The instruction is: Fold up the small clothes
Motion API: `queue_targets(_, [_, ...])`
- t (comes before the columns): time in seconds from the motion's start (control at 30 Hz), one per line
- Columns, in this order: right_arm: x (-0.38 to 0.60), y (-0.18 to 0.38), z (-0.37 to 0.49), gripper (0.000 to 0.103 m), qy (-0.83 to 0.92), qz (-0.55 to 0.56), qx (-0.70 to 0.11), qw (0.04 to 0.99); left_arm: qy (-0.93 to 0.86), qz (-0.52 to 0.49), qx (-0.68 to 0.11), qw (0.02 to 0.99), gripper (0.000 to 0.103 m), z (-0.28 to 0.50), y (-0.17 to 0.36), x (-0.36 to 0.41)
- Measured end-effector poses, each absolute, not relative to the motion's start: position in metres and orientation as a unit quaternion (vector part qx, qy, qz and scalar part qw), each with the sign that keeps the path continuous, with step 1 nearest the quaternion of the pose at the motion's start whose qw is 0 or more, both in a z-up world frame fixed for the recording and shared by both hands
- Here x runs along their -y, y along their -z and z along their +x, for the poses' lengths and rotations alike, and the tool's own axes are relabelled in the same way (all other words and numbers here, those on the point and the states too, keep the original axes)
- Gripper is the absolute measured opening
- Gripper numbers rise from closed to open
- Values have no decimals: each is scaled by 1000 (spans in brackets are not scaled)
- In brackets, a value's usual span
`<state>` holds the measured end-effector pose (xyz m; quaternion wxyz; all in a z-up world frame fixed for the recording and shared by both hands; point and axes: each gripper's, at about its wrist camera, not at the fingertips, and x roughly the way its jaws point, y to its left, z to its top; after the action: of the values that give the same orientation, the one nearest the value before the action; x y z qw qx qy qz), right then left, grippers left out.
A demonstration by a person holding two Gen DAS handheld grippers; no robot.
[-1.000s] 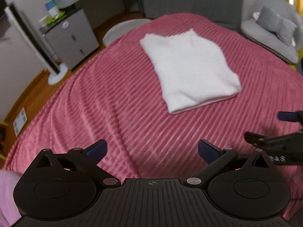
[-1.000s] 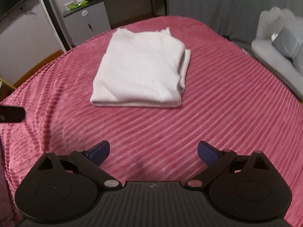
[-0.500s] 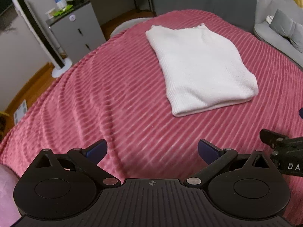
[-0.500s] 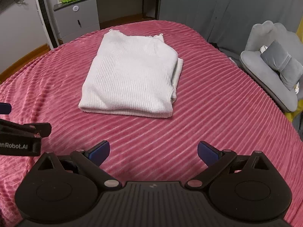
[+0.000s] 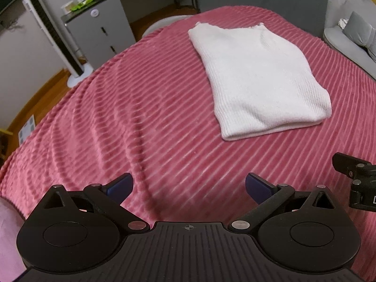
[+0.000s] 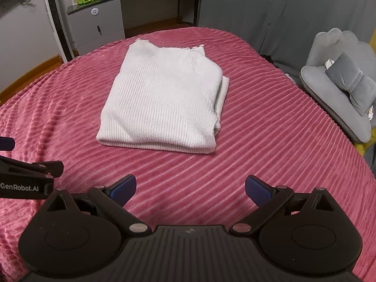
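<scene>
Left wrist view: folded white knit lies alone on the pink bed

Left wrist view shows the white knit sweater (image 5: pixel 258 80) folded into a thick rectangle, lying flat on the bed's pink ribbed blanket (image 5: pixel 117 117) at about one o'clock from the camera. Its ribbed weave runs lengthwise, the near edge is a rounded fold, and the far edge ends in a small frilled hem. From the right wrist view the same sweater (image 6: pixel 162 98) sits near twelve o'clock, with stacked layers peeking out along its right side at about two o'clock.

The left claw (image 5: pixel 188 185) hangs low over the blanket, its blue-tipped fingers (image 5: pixel 119 185) spread wide apart and holding nothing. The right claw (image 6: pixel 190 185) is likewise spread wide and empty, well short of the sweater. Each claw shows at the other's edge: the right one at three o'clock in the left view, the left one at nine o'clock in the right view.

Around the bed stand a grey drawer cabinet (image 6: pixel 96 23) at eleven o'clock and a grey shell-backed chair (image 6: pixel 338 82) with a cushion at two o'clock.

Compared with a second ago, both cameras have pulled back and tilted up a little: more of the room shows, and the sweater sits a little further off in the right view. The sweater itself has not shifted on the blanket, and both claws remain spread.
</scene>
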<state>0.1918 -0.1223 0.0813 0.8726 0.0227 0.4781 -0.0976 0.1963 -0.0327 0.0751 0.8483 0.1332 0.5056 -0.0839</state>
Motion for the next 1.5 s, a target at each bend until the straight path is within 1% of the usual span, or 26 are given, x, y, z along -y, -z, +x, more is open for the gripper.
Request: queue_targets(1.5, [122,-87,196,99,96,16,-472,876,77,119,-517,844,103,201,-70,28])
